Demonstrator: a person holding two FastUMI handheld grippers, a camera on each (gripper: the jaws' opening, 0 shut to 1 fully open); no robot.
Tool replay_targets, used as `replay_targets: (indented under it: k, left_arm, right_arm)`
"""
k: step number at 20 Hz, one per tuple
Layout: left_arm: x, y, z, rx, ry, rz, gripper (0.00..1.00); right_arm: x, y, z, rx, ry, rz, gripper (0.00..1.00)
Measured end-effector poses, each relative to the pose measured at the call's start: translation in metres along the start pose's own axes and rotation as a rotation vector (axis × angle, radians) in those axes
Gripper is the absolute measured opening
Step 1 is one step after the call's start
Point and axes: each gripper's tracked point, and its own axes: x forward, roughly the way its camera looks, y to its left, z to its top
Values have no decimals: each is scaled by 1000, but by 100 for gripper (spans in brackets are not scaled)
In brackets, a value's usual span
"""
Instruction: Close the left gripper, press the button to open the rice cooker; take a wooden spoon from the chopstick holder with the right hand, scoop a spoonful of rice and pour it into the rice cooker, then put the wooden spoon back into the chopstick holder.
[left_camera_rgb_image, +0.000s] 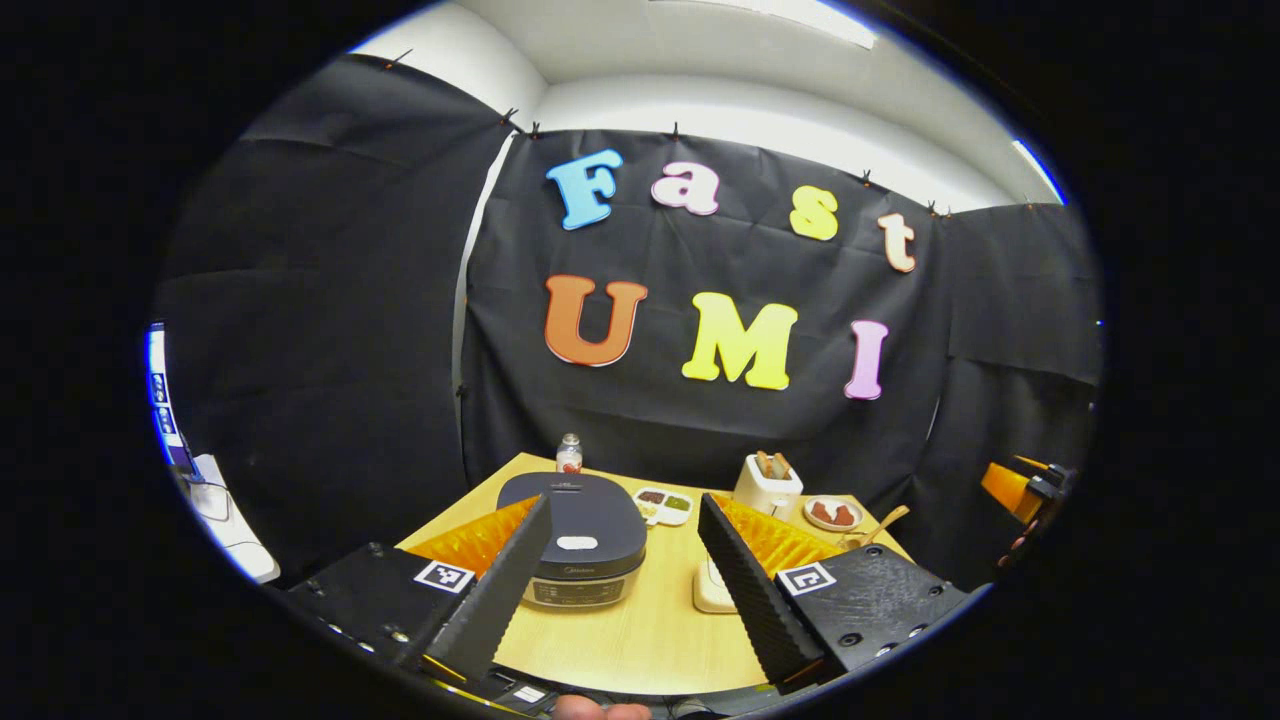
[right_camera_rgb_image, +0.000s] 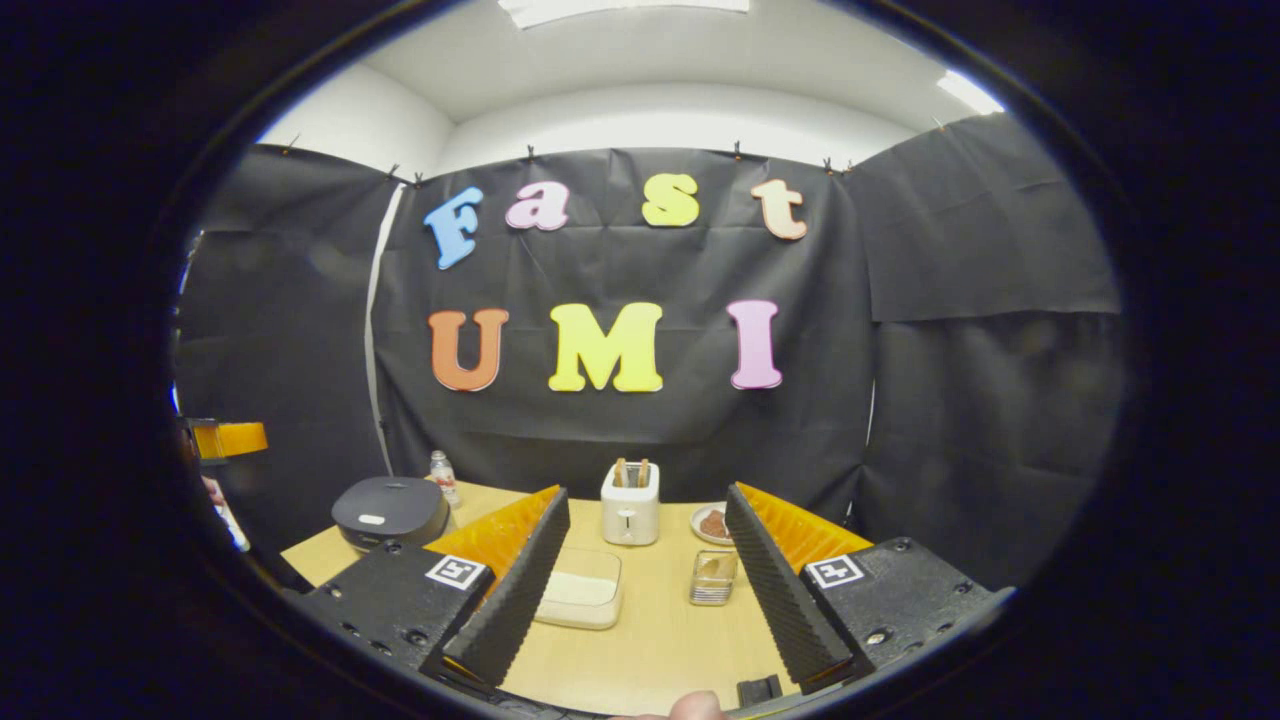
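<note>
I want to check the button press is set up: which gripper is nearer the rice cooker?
Left. The left gripper hangs open just in front of the closed rice cooker; the right gripper faces the toaster, with the cooker far off to its left.

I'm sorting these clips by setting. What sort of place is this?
Probably a recording booth staged as a kitchen: black cloth walls surround a wooden table holding a closed rice cooker, a toaster and a tub of rice.

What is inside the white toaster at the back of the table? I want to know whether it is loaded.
Two brown slices stand in the slots of the white toaster, tops poking out; their lower parts are hidden inside.
</note>
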Motion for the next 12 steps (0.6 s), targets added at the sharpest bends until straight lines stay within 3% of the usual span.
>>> replay_targets:
  k: [12]
  left_arm:
    - [-76, -49, 4, 93, -119, -91, 94]
  right_arm:
    - [-67, 49, -10, 49, -15, 42, 98]
